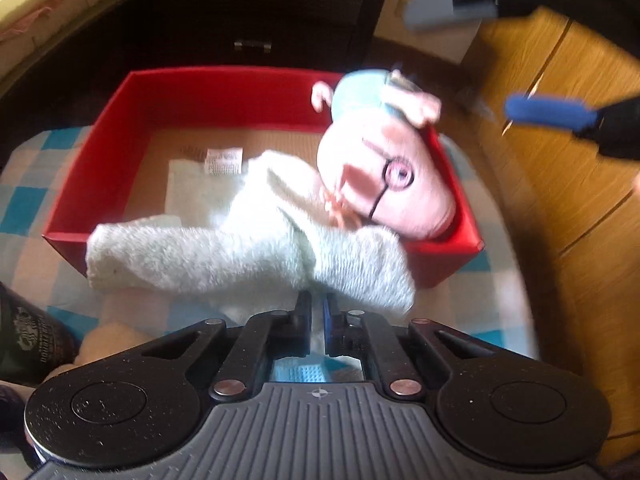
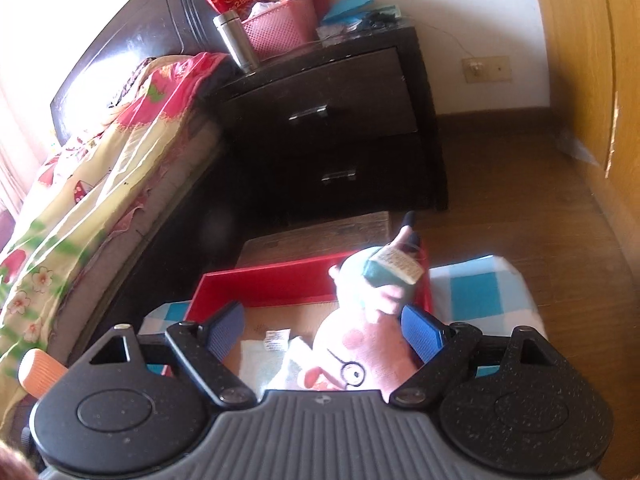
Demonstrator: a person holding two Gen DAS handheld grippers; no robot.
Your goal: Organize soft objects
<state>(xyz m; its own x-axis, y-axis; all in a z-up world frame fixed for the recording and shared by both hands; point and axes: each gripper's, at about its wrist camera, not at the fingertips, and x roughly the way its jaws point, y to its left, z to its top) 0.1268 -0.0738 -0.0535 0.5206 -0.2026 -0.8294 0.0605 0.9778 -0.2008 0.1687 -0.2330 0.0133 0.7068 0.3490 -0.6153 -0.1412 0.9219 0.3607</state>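
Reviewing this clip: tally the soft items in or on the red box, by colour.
Pink plush pig toy: 1
Pale fuzzy towel, draped over the front wall of the red box: 1
White folded cloth with label: 1
Total: 3

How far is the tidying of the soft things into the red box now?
Done: the pink pig plush lies inside the red box. In hand: the left gripper is shut at the pale fluffy towel, which hangs over the box's near wall. The right gripper is open, empty. Left: getting the towel fully in.
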